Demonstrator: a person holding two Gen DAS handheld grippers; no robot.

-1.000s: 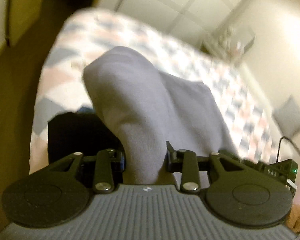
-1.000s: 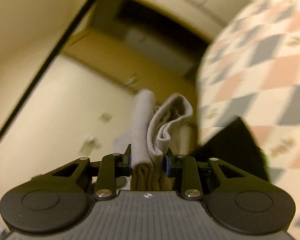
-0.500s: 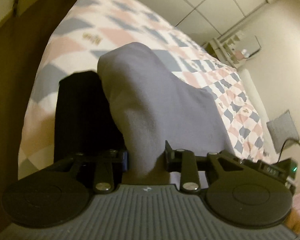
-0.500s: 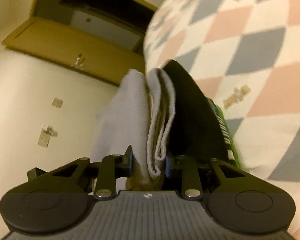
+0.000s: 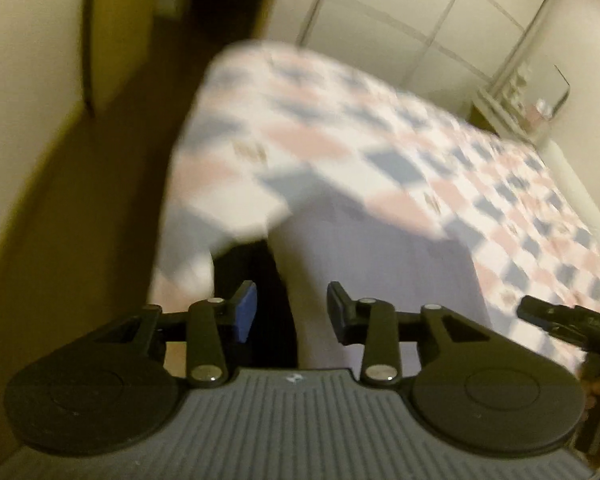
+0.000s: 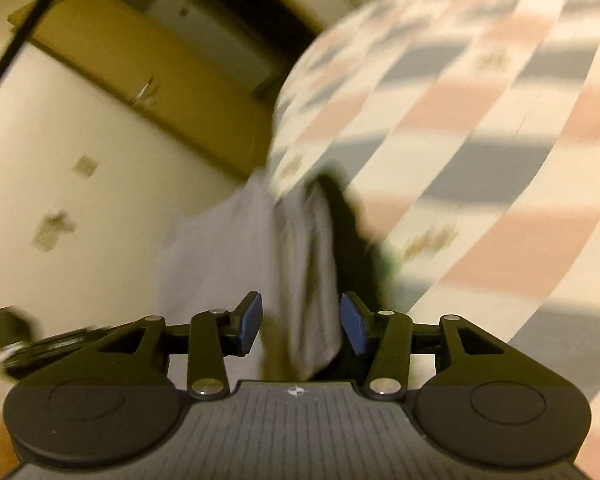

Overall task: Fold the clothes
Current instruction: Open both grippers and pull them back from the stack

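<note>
I see the bed point(image 5: 380, 152) with its pink, grey and white diamond cover filling most of both views, blurred. The folded grey garment point(image 5: 380, 280) lies near the bed's edge, on top of a black garment point(image 5: 260, 280) that shows beside it. My left gripper point(image 5: 292, 312) has its jaws spread wide, gripping nothing, the grey cloth just ahead of them. My right gripper point(image 6: 302, 320) is likewise parted and empty, with the grey fold point(image 6: 300, 248) lying loose ahead.
</note>
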